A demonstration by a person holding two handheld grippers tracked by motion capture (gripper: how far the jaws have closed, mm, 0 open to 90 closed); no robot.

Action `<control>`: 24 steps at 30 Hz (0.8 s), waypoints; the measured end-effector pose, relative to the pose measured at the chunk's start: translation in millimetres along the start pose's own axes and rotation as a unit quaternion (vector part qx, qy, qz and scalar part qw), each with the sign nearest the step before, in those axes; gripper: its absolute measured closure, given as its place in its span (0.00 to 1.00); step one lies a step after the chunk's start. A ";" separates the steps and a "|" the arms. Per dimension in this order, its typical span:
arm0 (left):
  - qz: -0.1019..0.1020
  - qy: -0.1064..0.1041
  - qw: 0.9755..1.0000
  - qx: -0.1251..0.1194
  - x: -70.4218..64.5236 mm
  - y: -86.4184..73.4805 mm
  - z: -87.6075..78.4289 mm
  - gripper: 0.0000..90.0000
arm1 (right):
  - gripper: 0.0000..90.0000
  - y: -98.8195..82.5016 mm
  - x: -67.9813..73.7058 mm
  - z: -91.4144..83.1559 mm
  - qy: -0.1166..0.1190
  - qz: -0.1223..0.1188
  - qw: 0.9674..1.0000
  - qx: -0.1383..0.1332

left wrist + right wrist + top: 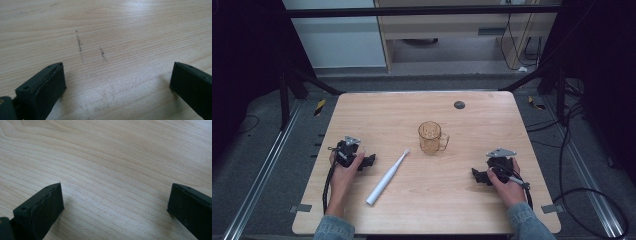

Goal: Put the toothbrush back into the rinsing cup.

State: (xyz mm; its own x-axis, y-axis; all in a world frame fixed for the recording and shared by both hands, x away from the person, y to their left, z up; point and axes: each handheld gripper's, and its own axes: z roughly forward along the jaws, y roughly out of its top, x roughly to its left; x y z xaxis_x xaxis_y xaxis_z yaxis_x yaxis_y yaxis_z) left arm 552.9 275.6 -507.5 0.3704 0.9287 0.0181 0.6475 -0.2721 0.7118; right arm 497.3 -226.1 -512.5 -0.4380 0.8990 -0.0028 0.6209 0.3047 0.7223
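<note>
A clear amber mug (431, 137) with a handle on its right stands upright near the middle of the wooden table (492, 115). A white electric toothbrush (387, 177) lies flat to its front left, head towards the mug. My left gripper (369, 161) rests low at the table's left, just left of the toothbrush. My right gripper (477, 176) rests low at the right, front right of the mug. Both are open. In the left gripper view (117, 80) and the right gripper view (115, 200) the black jaws stand wide apart over bare wood.
A small dark round disc (459, 104) sits near the table's far edge. Faint dark scuff marks (80, 45) streak the wood ahead of the left gripper. Cables (582, 200) lie on the floor to the right of the table.
</note>
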 end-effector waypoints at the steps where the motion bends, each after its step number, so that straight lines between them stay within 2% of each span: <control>1: -0.001 0.002 1.000 0.000 -0.6 0.0 0.0 0.00 | 0.00 0.0 0.0 0.0 0.000 0.000 1.000 0.000; 5: 0.000 0.006 1.000 0.001 -2.8 1.1 -1.2 0.04 | 0.00 0.0 0.0 0.0 0.000 0.000 1.000 0.000; 6: 0.004 0.014 1.000 0.001 -4.8 3.6 -4.5 0.04 | 0.00 0.0 0.0 0.0 0.000 0.000 1.000 0.000; 14: 0.003 0.004 1.000 -0.014 -9.5 5.5 -18.2 0.04 | 0.00 0.0 0.0 0.0 0.000 0.000 1.000 0.000; 21: 0.028 0.002 0.999 -0.033 -22.2 7.3 -37.9 0.04 | 0.00 0.1 -0.2 0.0 0.000 -0.001 1.000 0.000; 24: 0.031 0.002 0.999 -0.039 -26.0 9.0 -44.6 0.04 | 0.00 0.2 -0.6 0.2 0.002 -0.002 1.000 0.000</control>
State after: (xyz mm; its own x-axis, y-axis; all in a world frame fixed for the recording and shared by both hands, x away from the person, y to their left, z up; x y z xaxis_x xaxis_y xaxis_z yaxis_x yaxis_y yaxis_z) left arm 519.5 260.2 -470.2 0.4051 0.9118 0.0665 0.5693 -0.3085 0.7621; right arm 497.8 -226.5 -512.5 -0.4436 0.8962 -0.0029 0.6186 0.3085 0.7227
